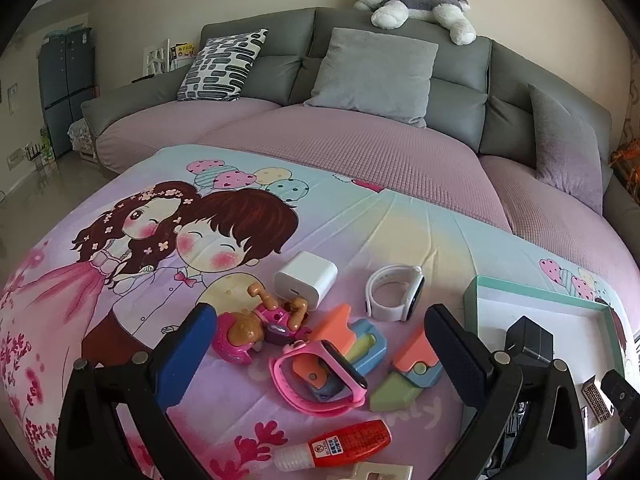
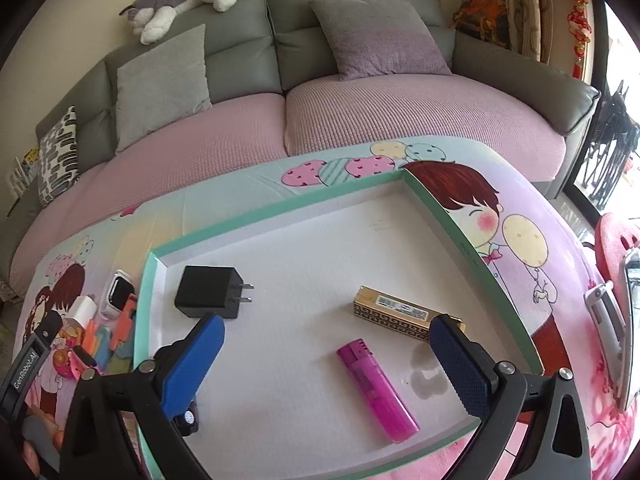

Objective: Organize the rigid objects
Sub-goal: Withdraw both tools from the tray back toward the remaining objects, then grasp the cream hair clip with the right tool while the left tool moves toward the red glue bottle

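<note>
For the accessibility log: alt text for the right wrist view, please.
Open tongs hover over a shallow green-rimmed tray holding a black charger, a gold box and a pink lighter. Behind stands a grey sofa.

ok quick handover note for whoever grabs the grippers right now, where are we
Left gripper: open, empty, over the loose pile.
Right gripper: open, empty, over the tray.
In the tray: black charger, gold box, purple lighter.
On the cloth beside the tray: white charger, white watch, pink watch, doll, colourful plastic toys, red tube.
Left to do: move those into the tray, probably the pink watch first.
</note>
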